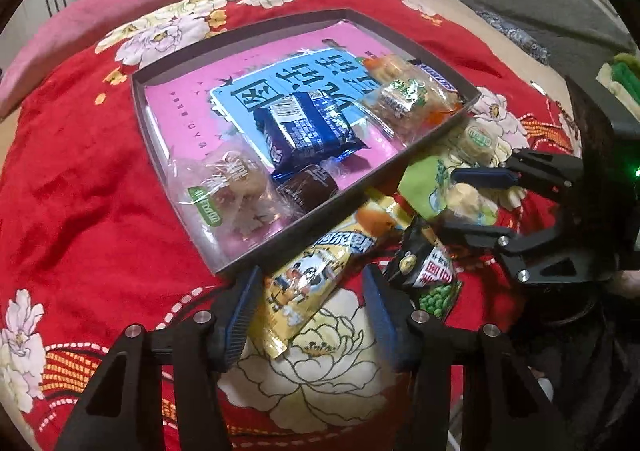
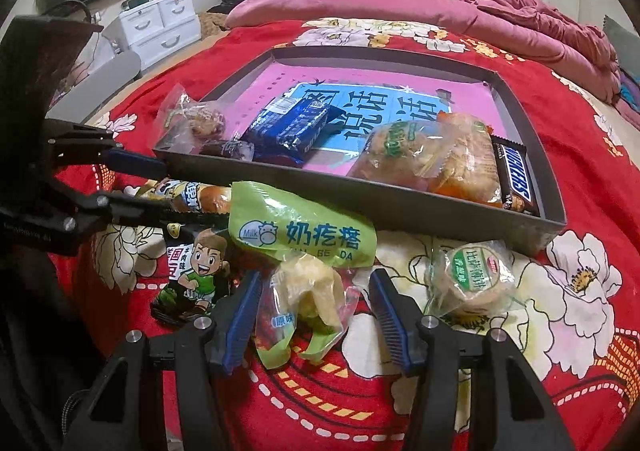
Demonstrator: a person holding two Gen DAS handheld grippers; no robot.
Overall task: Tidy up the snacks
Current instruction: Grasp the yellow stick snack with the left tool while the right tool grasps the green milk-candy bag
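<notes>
The tray wall (image 2: 360, 197) hides the Snickers bar's (image 2: 514, 175) end.

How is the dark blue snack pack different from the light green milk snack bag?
The dark blue pack lies inside the tray; the light green bag lies outside it on the red bedspread. The dark blue pack is opaque and compact; the light green bag is longer, with a clear end showing pale pieces. The light green bag lies between the right gripper's fingers; the dark blue pack lies apart from both grippers. Both are sealed.

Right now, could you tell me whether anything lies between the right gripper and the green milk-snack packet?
Nothing visible does: the right gripper already straddles the green milk-snack packet, its jaws open on either side. Between packet and tray stands only the tray's near wall.
</notes>
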